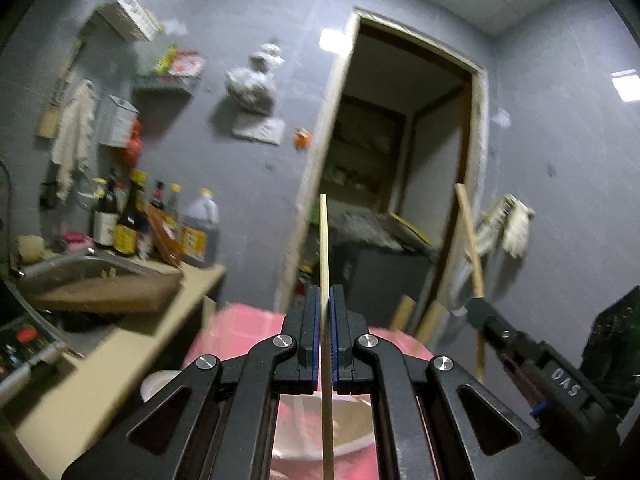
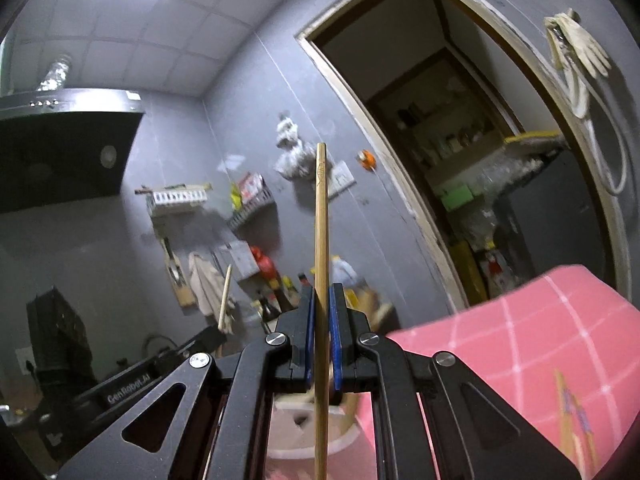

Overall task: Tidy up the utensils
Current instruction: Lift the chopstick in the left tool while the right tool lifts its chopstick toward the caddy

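My left gripper (image 1: 325,300) is shut on a pale wooden chopstick (image 1: 324,240) that stands upright between the blue pads. Below it sits a white bowl (image 1: 312,436) on a pink checked cloth (image 1: 236,332). My right gripper (image 2: 322,300) is shut on a darker bamboo chopstick (image 2: 321,220), also upright, above a white holder (image 2: 304,428). The right gripper shows in the left wrist view (image 1: 478,312) with its chopstick (image 1: 468,236). The left gripper shows in the right wrist view (image 2: 218,332) with its chopstick (image 2: 225,300).
A counter (image 1: 132,344) at left carries a sink (image 1: 80,272) and several sauce bottles (image 1: 128,224). Wall racks (image 1: 128,12) and a hanging bag (image 1: 252,84) are on the grey wall. An open doorway (image 1: 400,140) is ahead. A range hood (image 2: 60,144) hangs at left.
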Tool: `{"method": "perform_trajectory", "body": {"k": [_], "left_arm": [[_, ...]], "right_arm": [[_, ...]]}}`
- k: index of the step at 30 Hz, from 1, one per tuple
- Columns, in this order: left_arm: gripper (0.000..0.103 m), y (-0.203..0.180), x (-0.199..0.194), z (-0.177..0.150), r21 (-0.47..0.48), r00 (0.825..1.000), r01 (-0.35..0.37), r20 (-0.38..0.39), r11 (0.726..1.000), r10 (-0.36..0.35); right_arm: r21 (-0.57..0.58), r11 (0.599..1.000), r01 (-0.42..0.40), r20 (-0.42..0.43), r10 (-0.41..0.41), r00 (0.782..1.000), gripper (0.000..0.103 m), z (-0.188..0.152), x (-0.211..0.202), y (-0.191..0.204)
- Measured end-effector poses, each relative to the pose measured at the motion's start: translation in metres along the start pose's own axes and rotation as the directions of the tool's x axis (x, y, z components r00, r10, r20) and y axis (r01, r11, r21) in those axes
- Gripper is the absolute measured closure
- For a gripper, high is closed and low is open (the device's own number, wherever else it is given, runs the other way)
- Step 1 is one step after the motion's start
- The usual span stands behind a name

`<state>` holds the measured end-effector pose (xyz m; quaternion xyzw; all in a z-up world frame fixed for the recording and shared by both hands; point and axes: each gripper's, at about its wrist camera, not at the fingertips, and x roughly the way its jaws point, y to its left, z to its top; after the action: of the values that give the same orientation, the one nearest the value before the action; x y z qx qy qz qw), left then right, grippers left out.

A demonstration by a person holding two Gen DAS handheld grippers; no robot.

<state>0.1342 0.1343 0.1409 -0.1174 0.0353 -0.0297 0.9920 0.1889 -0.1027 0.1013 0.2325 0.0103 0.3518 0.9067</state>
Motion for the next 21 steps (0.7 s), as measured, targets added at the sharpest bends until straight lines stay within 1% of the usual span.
{"method": "perform_trajectory", "body": {"k": [4,6,10,16,21], "left_arm": [[0.101,0.033,0.006,0.012,-0.027,0.997,-0.064,0.044,0.998,0.065],[0.101,0.045,0.012,0.015,-0.028,0.994,-0.096,0.053,0.995,0.097],[0.101,0.063,0.023,0.009,-0.024,0.986,-0.148,0.073,0.989,0.149],[0.101,0.071,0.037,-0.007,-0.010,0.979,-0.188,0.077,0.982,0.188],[0.101,0.068,0.041,-0.024,0.011,0.979,-0.195,0.062,0.981,0.194]], "right_arm": [[-0.040,0.999,-0.025,0.053,0.028,0.998,0.098,-0.003,0.024,0.013],[-0.063,0.998,-0.020,0.065,0.024,0.998,0.098,-0.007,0.034,0.016],[-0.116,0.993,0.001,0.088,0.009,0.996,0.098,-0.017,0.051,0.022],[-0.123,0.992,0.008,0.053,-0.001,0.999,0.098,-0.036,0.064,0.017],[-0.113,0.994,0.010,0.009,-0.009,1.000,0.098,-0.047,0.066,0.011]]}}
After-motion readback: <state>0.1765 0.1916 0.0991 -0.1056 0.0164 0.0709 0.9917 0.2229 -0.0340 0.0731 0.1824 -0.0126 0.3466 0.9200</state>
